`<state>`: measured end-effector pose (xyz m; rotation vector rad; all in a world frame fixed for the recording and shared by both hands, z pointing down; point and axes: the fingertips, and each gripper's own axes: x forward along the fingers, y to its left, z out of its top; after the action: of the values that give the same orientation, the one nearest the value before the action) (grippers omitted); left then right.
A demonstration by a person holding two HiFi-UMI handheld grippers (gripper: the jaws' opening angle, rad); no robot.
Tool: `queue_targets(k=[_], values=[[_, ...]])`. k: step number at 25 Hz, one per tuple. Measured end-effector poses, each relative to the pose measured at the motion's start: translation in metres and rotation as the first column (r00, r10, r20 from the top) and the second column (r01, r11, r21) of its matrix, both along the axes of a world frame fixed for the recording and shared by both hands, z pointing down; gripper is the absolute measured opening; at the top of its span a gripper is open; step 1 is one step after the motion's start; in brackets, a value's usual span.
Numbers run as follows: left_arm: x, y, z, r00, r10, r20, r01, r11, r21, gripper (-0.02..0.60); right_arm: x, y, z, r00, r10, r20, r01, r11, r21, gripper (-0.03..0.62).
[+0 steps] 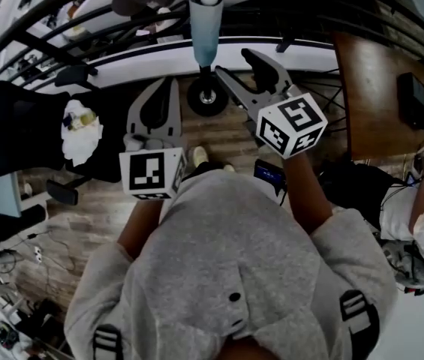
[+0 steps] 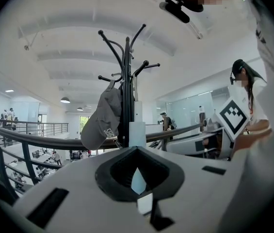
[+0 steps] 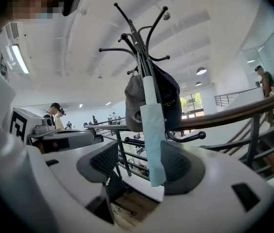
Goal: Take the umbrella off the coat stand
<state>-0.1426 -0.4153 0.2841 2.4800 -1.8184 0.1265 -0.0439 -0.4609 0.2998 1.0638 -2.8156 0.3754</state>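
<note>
The coat stand is black metal with a dull sheen. The umbrella is wrapped in smooth, pale blue cloth. The cap is matt grey cloth. The floor is grained wood planks, and the handrail looks like smooth, glossy wood.

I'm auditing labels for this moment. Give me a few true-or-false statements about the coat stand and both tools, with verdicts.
1. A grey cap hangs on the coat stand. True.
2. The right tool is clamped on the umbrella. False: its jaws stand apart, with the umbrella between them.
3. The left tool stands wide open. False: its jaws are together.
4. The umbrella is folded up. True.
</note>
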Motion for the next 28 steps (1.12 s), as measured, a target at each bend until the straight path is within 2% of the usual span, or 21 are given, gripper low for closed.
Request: queue_targets(k=[12,22,28], values=[[-0.022,-0.045,0.0,1.0,0.016,0.0,-0.016,1.0,-0.016,0.011,-0.03,-0.062,0.021,0.997,0.003,-0.075,-0.002,1.0,0.009,0.339],[-0.051,-0.06,0.002,1.0,-0.005,-0.008,0.004,1.0,-0.021,0.011,-0.059,-0.099,0.037,0.995,-0.003,-0.096,0.003,1.0,-0.001,0.351],[-0.051,-0.063,-0.001,1.0,-0.007,0.003,0.007,1.0,0.001,0.011,-0.067,-0.111,0.047,0.993,-0.017,-0.113,0.017,1.0,0.0,0.351]])
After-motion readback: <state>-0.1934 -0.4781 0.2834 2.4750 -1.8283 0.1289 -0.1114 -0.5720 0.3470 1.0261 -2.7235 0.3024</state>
